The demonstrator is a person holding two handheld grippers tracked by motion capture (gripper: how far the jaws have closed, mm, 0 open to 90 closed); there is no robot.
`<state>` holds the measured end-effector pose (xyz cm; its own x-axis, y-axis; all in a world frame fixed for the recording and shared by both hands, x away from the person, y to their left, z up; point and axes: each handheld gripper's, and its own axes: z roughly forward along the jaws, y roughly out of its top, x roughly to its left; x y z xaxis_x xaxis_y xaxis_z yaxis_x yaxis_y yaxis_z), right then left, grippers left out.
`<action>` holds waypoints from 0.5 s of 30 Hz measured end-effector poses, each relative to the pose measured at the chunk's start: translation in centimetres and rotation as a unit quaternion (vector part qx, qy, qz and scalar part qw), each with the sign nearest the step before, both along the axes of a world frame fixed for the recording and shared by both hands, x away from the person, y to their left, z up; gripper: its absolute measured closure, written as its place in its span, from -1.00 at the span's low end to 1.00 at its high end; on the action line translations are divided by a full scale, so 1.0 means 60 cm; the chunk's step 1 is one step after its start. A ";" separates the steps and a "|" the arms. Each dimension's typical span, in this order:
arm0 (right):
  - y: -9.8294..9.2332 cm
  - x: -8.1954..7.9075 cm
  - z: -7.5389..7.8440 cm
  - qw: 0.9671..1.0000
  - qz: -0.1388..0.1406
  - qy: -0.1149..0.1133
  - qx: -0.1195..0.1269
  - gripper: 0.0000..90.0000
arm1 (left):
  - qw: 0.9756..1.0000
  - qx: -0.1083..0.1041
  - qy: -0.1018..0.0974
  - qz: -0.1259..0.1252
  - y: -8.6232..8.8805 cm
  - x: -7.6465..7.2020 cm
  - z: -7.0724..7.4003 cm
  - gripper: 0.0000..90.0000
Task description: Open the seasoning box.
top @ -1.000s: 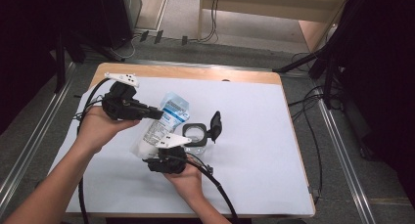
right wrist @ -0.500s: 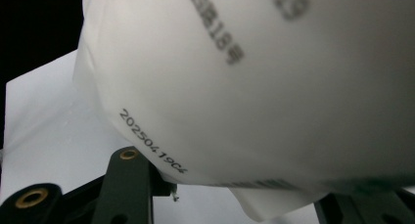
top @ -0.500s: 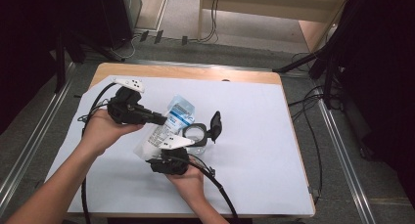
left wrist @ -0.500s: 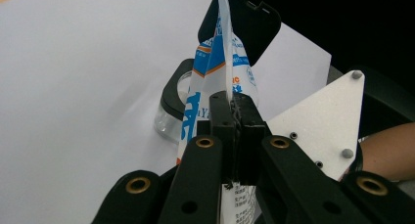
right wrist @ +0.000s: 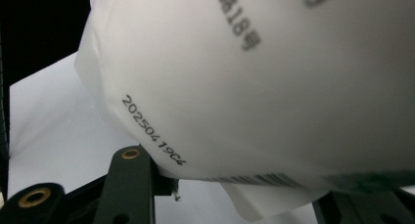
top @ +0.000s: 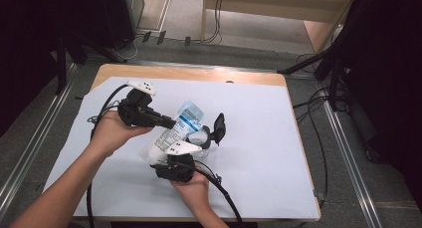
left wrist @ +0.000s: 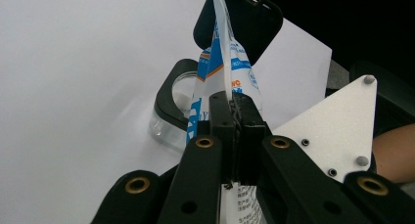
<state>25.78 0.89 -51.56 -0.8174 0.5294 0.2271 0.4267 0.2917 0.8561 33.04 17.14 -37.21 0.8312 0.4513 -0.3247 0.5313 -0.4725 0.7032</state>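
The left forearm is seen coming in from the bottom left corner of the high view, angled up toward the middle of the table point(top: 278, 138). The left gripper point(top: 169, 122) is held level in the left hand point(top: 112, 133), pointing to the right. Its jaws are pressed together on the thin sealed edge of a white and blue pouch point(top: 176, 128), as seen in the left gripper view, where the pouch point(left wrist: 227, 62) rises edge-on from between the closed jaws.

The right hand point(top: 191, 190) comes in from the bottom edge of the high view and is held below the pouch, with the right gripper point(top: 171, 161) pointed away from the person. In the right gripper view the white lower part of the pouch point(right wrist: 254, 87) bulges between the two jaws; the jaws have just been closing a little, and the left one is seen touching the pouch beside a printed date code. The right jaw is cut off at the picture's corner, so contact there cannot be made out.

The pouch is held tilted above the white sheet covering the table, its blue top end leaning over a small clear jar point(top: 201, 138) with a black flip lid point(top: 219, 127) standing open. The jar's lower part is hidden behind the right gripper's white plate. The print on the pouch is too blurred to be read.
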 end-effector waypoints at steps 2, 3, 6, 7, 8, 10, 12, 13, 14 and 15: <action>-0.001 0.000 0.000 1.000 0.001 0.001 0.001 0.17 | 1.000 -0.004 0.003 0.000 0.000 0.002 -0.001 1.00; -0.001 -0.001 0.000 1.000 -0.001 0.000 0.000 0.17 | 1.000 -0.003 0.004 0.002 -0.001 0.002 -0.001 1.00; -0.001 -0.002 0.001 1.000 0.000 -0.003 0.000 0.15 | 1.000 -0.009 0.007 -0.003 -0.003 0.004 -0.001 1.00; -0.001 -0.003 0.001 1.000 0.001 -0.009 -0.004 0.13 | 1.000 -0.007 0.007 -0.004 -0.004 0.004 -0.001 1.00; -0.001 -0.005 0.001 1.000 0.000 -0.013 -0.008 0.11 | 1.000 -0.006 0.010 -0.006 -0.005 0.004 -0.002 1.00; 0.001 -0.008 -0.001 1.000 -0.001 -0.018 -0.014 0.10 | 1.000 0.001 0.008 -0.006 -0.007 0.005 -0.003 1.00; 0.001 -0.008 -0.003 1.000 -0.002 -0.019 -0.017 0.11 | 1.000 0.004 0.007 -0.007 -0.011 0.006 -0.005 1.00; 0.001 -0.008 -0.003 1.000 -0.002 -0.017 -0.018 0.13 | 1.000 0.005 0.009 -0.007 -0.012 0.007 -0.006 1.00; 0.002 -0.009 -0.004 1.000 -0.002 -0.016 -0.018 0.16 | 1.000 0.005 0.011 -0.008 -0.013 0.007 -0.007 1.00; 0.001 -0.008 -0.004 1.000 0.000 -0.016 -0.016 0.17 | 1.000 0.005 0.009 -0.007 -0.014 0.008 -0.007 1.00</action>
<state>25.28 0.97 -51.78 -0.8235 0.5367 0.1838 0.4000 0.3195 0.8590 33.50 16.29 -37.65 0.8314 0.4427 -0.3359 0.5374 -0.4867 0.6887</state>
